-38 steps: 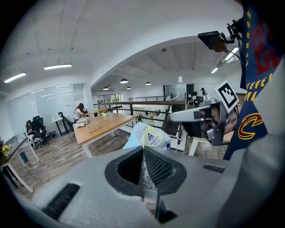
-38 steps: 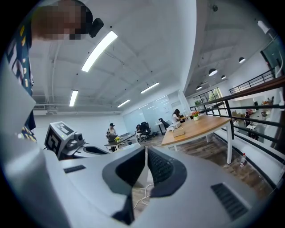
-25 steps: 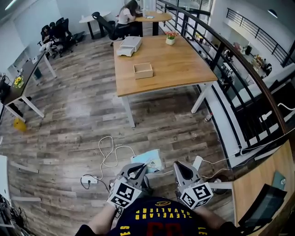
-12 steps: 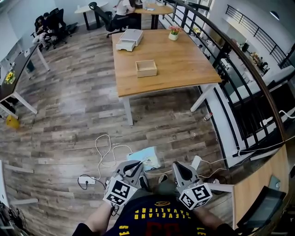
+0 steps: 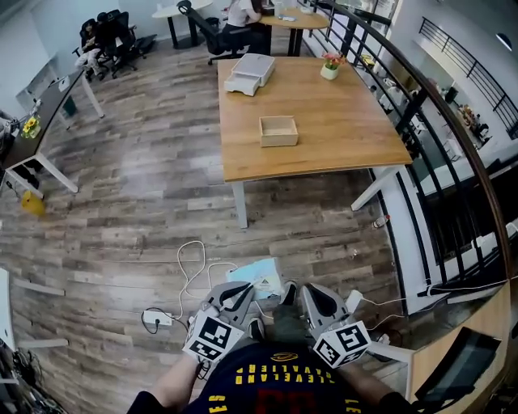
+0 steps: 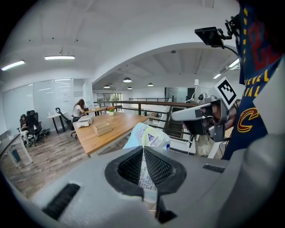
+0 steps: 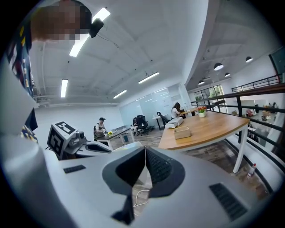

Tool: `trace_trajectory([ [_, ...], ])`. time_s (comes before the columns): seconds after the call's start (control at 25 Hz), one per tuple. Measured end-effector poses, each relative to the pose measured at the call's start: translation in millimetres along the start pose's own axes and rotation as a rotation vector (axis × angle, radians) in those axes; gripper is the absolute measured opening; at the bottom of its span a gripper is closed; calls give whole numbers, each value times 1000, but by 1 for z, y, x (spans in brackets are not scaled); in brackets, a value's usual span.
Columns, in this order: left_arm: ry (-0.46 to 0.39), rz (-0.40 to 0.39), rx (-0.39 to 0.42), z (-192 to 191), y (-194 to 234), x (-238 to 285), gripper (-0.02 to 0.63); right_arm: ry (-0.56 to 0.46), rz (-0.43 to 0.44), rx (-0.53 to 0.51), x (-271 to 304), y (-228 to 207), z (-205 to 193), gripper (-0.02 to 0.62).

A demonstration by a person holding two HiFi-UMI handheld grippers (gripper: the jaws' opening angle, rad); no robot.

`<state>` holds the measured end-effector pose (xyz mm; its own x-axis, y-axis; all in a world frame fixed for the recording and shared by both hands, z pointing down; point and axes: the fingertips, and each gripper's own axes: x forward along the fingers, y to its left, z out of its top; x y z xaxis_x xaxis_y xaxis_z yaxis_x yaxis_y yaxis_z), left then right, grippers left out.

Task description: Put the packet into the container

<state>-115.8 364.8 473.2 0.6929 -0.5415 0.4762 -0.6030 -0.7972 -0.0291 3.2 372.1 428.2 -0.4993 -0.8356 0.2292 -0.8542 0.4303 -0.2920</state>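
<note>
Left gripper [image 6: 143, 150] is pinching the packet [image 6: 150, 137]; its grey, ribbed fingers [image 6: 128, 167] are pressing together on the packet's lower part; the packet is thin, crinkly plastic, pale blue and white with small print and a blue triangle mark, and it is sticking up past the fingertips. Right gripper [image 7: 144, 150] is holding nothing; its fingers [image 7: 161, 167] are pressing together at the tips, with only floor showing through the gap behind them; in the head view it is hanging just beside the left one, both low and close to the person's body.

Packet is hanging over the floor [image 5: 146, 186], well apart from the container [image 5: 278, 131]; container is a shallow, square, open-topped box of pale wood, sitting near the middle of the counter [image 5: 348, 137]; counter is a long rectangular wood top on white legs. A white drawer unit [image 5: 252, 73] is sitting at the counter's far end; a small flower pot [image 5: 329, 65] is standing at the far corner.

Grey-brown plank floor is lying between the grippers and the counter; a white cable [image 5: 193, 271] is looping on it near a power strip [image 5: 158, 317], just left of the packet. A black metal railing [image 5: 429, 121] is curving along the counter's right side. Farther back, a person [image 5: 243, 12] is sitting at another desk, with black office chairs [image 5: 113, 36] off to the left.
</note>
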Motion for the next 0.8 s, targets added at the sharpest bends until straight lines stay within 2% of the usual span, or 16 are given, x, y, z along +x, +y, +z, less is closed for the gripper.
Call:
trace_trajectory([
  [0.24, 16, 56, -4, 20, 42, 37, 12, -1, 50, 19, 50, -38, 19, 12],
  [0.4, 36, 64, 2, 38, 62, 72, 12, -3, 66, 24, 77, -73, 38, 11],
  [0.8, 53, 119, 41, 90, 93, 146, 12, 4, 98, 33, 115, -154, 75, 12],
])
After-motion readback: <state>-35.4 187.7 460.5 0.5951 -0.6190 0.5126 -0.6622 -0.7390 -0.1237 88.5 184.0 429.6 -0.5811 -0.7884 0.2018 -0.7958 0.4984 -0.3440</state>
